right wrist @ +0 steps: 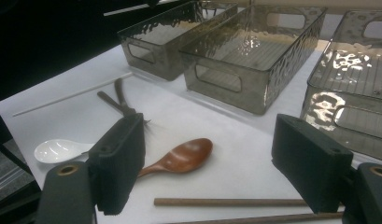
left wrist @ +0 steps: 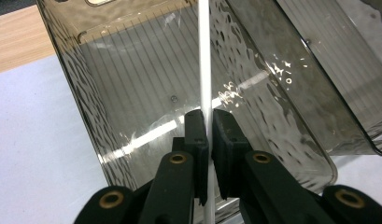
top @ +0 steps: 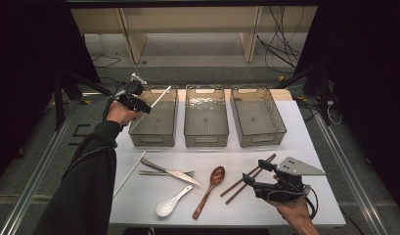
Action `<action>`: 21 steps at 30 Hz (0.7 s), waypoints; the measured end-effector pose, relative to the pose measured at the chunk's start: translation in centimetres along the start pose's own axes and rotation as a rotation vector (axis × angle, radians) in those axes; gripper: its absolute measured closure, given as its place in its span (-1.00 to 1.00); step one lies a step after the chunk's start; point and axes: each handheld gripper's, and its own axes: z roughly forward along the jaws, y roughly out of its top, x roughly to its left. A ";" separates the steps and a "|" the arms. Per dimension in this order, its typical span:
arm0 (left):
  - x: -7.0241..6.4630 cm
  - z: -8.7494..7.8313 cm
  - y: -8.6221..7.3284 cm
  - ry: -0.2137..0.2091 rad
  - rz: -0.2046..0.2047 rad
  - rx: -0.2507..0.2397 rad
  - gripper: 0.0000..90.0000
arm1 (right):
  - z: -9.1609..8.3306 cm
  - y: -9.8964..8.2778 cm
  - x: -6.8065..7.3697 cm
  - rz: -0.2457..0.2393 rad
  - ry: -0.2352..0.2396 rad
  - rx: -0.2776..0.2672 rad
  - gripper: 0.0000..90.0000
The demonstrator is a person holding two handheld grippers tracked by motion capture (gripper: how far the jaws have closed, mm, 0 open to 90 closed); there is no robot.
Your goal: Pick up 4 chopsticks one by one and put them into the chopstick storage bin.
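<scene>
White chopstick (left wrist: 205,56), a thin plastic stick, is pinched between the closed fingers (left wrist: 196,135) of my left gripper (top: 139,103), which I see hovering at the near left corner of the leftmost smoky translucent plastic bin (top: 156,117); the stick slants up over that bin's open top. My right gripper (top: 258,177) has its fingers spread wide with nothing between them, low over the right side of the white tabletop (top: 295,132), just above a pair of brown wooden chopsticks (top: 246,181).

Three such bins stand in a row at the far side, the middle bin (top: 206,117) and the right bin (top: 257,117) close beside the first, all bare inside as far as I can see. On the near tabletop lie a second white chopstick (top: 129,174), a steel knife (top: 170,172) crossing a steel fork (top: 166,173) (the fork mostly under it), a white ceramic spoon (top: 172,202) and a reddish-brown wooden spoon (top: 210,191). That makes two white chopsticks, two brown ones, two spoons, one knife, one fork.
</scene>
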 end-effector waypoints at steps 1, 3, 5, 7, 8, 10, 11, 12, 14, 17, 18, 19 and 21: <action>0.1 0.1 0.1 0.002 -0.005 -0.001 0.87 | 0.0 0.0 0.0 0.000 0.001 0.001 -0.41; 0.2 0.4 0.2 0.002 -0.007 0.002 0.87 | 0.0 0.0 0.0 -0.001 0.002 0.002 -0.41; 0.2 0.7 0.2 0.004 -0.008 0.004 0.87 | 0.0 0.0 0.0 -0.001 0.003 0.000 -0.41; 0.3 1.1 0.2 0.011 -0.005 0.009 0.87 | 0.0 0.0 -0.1 0.000 0.002 -0.002 -0.41; 0.4 1.3 0.2 0.017 -0.007 0.005 0.87 | 0.0 0.0 -0.1 0.001 0.001 -0.002 -0.41; 0.5 1.6 0.2 0.021 -0.003 0.009 0.87 | 0.0 0.0 -0.1 -0.001 0.001 -0.005 -0.41; 0.5 1.7 0.2 0.024 0.000 0.001 0.87 | -0.1 0.0 -0.1 0.000 0.002 -0.005 -0.41; 0.4 1.7 0.3 0.032 0.004 -0.015 0.86 | -0.1 0.0 -0.1 0.001 0.003 -0.005 -0.40; 0.4 1.8 0.3 0.043 -0.014 -0.055 0.71 | -0.1 0.0 -0.1 -0.001 0.004 -0.003 -0.41; 0.2 1.5 0.5 0.064 -0.002 -0.074 0.33 | -0.1 0.0 -0.1 -0.002 0.005 -0.003 -0.41; 0.1 1.2 0.5 0.068 -0.001 -0.079 0.29 | -0.1 0.0 -0.1 -0.001 0.005 -0.003 -0.40; 0.1 1.0 0.5 0.069 0.002 -0.088 0.25 | -0.1 0.0 -0.1 0.000 0.004 -0.003 -0.41; 0.0 0.5 0.5 0.067 0.009 -0.081 0.14 | -0.1 0.0 -0.1 -0.002 0.004 -0.003 -0.40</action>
